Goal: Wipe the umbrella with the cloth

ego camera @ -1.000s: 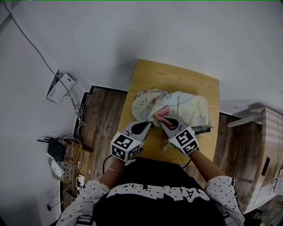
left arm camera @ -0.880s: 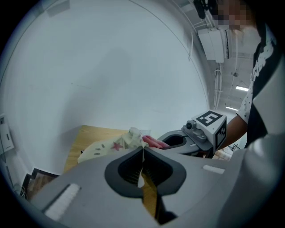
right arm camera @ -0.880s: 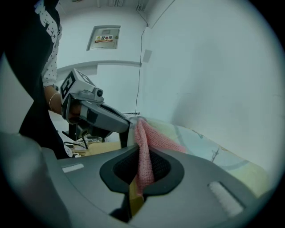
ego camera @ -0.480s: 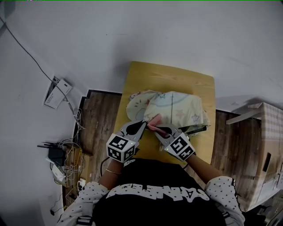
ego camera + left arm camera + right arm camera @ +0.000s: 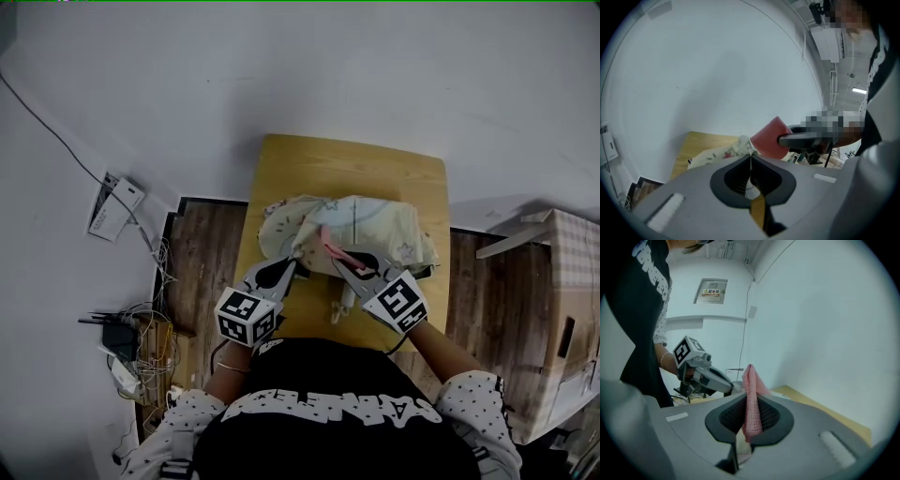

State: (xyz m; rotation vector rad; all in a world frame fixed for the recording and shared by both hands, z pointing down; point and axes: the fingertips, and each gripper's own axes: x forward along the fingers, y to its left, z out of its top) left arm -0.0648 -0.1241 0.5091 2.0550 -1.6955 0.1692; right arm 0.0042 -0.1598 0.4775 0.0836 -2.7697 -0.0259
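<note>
The left gripper [image 5: 296, 263] is pinched shut on the umbrella [image 5: 370, 225], which lies bunched toward the table's [image 5: 347, 159] near edge; I'd hold that fold taut. The right gripper [image 5: 337, 260], clamped on the cloth [image 5: 327, 241], should press it flat and stroke outward.

Umbrella [image 5: 375, 225] lies mid-table [image 5: 356, 164]. Left gripper [image 5: 292, 265] is on its seven o'clock edge, right gripper [image 5: 337, 258] just beside at six, with the cloth [image 5: 326, 239] in its jaws. Cardboard box [image 5: 567, 300] stands on the floor at three o'clock, and possibly a router [image 5: 117, 323] among cables [image 5: 155, 328] at eight.
</note>
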